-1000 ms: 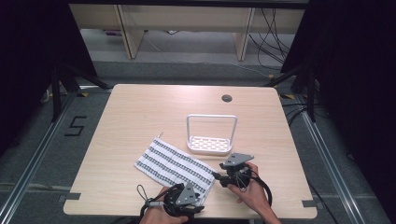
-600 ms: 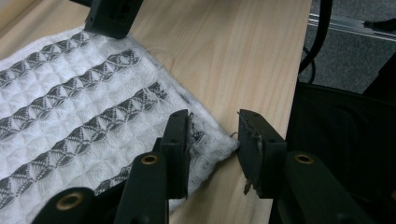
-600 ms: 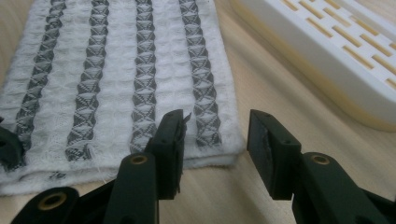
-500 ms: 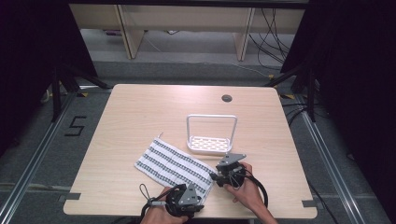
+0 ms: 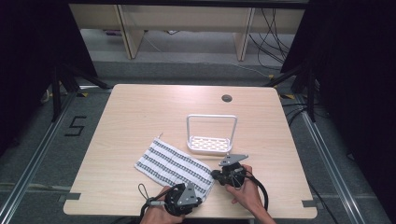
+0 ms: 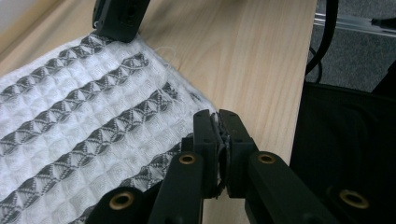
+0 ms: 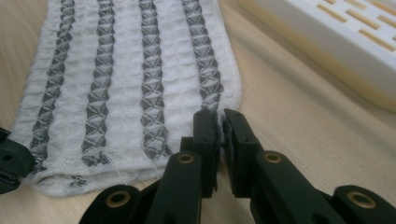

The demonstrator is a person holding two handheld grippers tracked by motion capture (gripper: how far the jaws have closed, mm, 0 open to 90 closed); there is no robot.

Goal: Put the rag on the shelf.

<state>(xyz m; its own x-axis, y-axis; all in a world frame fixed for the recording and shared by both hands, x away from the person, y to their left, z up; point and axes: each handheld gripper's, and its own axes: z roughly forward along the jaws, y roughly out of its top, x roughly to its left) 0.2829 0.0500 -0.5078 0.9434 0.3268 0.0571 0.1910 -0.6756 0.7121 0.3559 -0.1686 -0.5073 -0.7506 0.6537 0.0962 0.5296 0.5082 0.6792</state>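
The striped cloth [image 5: 173, 164] lies flat on the table [image 5: 140, 112], in the lower centre of the high view, just left of and below the white rack [image 5: 210, 135]. Both tools are pinched on its near end: the left gripper [image 6: 218, 135] has its jaws closed on the cloth's corner — a sliver of fabric shows between them in the left gripper view — and the right gripper [image 7: 220, 135] has its jaws closed on the edge at the cloth's other near corner, close to the rack in the upper right of its own view. The step in hand is judged to be a two-corner lift or fold. To do it well, keep both pinches firm, raise the two corners together and level, and carry them at the same pace — uneven travel would skew the stripes. Steer the right-hand corner clear of the rack's base.
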